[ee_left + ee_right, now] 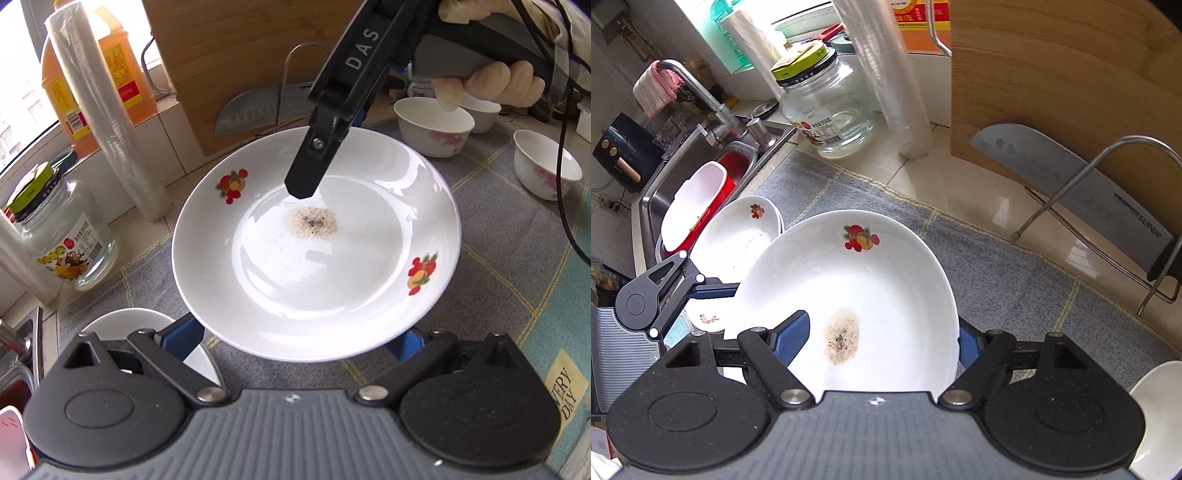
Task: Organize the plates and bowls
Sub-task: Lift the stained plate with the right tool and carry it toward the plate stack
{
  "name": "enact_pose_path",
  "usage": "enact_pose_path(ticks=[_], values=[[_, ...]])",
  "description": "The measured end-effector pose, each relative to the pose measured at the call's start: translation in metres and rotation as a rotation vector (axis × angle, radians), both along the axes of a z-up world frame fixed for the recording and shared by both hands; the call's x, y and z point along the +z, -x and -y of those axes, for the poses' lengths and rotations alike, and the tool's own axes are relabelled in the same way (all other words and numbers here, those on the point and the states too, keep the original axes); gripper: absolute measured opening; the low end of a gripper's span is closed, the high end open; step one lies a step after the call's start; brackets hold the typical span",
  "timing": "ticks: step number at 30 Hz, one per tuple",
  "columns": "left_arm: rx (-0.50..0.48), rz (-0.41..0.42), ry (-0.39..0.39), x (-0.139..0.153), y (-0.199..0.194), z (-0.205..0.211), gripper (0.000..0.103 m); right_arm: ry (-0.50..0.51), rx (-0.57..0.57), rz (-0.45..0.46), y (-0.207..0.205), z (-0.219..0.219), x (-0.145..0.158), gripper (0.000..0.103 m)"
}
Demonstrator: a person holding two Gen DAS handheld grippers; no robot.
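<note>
A white plate (332, 277) with fruit prints and a brown speckled stain (314, 221) in its well hangs tilted above the grey cloth. My right gripper (879, 343) is shut on its rim, one blue finger (792, 339) over the inside and the other behind the edge. From the left wrist view its black upper finger (314, 158) rests on the plate's far side. My left gripper (299, 336) is open, jaws wide, with the plate's near rim lying over its blue fingers (188, 332). A stack of matching plates (738, 236) sits by the sink.
Three flowered bowls (432, 129) stand at the far right on the cloth. A glass jar (827, 110), a clear plastic roll (894, 74), an oil bottle (92, 74), a cutting board (1071, 74) and a cleaver (1071, 177) on a wire stand line the back. The sink (683, 158) is on the left.
</note>
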State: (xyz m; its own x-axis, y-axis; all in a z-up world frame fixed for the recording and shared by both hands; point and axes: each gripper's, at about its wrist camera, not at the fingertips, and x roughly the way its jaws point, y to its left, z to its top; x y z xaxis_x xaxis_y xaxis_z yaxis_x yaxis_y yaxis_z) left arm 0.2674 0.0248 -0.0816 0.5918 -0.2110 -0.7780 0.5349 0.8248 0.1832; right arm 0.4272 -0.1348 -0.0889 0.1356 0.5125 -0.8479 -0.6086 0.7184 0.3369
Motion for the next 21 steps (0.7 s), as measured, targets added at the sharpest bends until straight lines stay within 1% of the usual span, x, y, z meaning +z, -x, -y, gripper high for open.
enact_pose_path(ticks=[7,21], values=[[0.051,0.018,-0.003,0.008,0.017,-0.023,0.101,-0.001,0.045,0.018,0.012,-0.028,0.009,0.085],[0.169,0.03,0.004,0.016,0.043,-0.075,0.101,-0.002,0.144,0.014,0.028,-0.096,0.01,0.085]])
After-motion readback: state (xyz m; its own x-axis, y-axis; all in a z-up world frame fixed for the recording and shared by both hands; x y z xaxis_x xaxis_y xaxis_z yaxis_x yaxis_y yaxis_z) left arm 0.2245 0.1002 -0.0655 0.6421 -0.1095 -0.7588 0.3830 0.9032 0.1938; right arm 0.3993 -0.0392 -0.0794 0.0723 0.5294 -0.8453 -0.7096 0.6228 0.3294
